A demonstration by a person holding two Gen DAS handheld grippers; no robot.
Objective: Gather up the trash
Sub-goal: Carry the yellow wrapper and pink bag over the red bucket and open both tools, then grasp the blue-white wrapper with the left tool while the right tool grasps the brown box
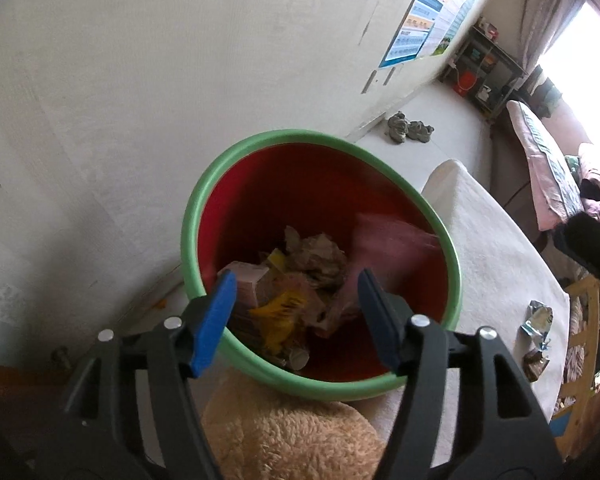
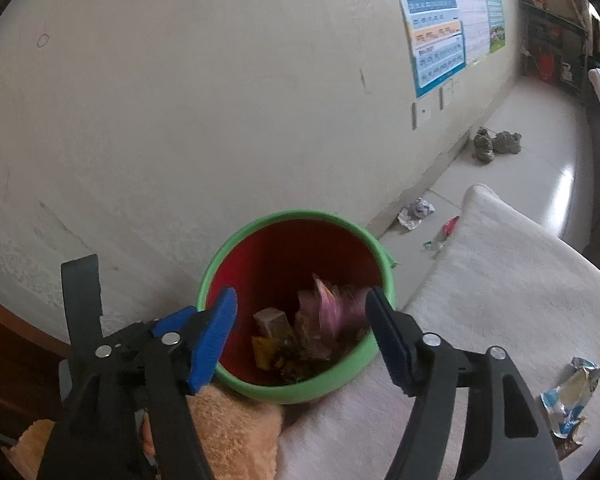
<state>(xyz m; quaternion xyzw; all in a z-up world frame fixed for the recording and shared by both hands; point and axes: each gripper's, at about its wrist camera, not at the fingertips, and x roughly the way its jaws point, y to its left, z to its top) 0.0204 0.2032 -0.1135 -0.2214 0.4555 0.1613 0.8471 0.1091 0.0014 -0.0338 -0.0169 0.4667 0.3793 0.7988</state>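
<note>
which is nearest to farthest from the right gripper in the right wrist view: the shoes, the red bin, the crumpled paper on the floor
From the right gripper:
1. red bin, right below the open fingers
2. crumpled paper, on the floor past the bin
3. shoes, farther along the wall

I see a white fleecy blanket [image 2: 500, 292] spread as the surface, with a crumpled blue-and-silver foil wrapper [image 2: 572, 396] and a tan plush cushion [image 2: 236, 428] lying on it. On the pale tiled floor [image 2: 540, 168] beyond it lie a crumpled white paper scrap [image 2: 416, 212], a small pink-and-green wrapper [image 2: 444, 232] and a pair of olive shoes [image 2: 496, 144].
</note>
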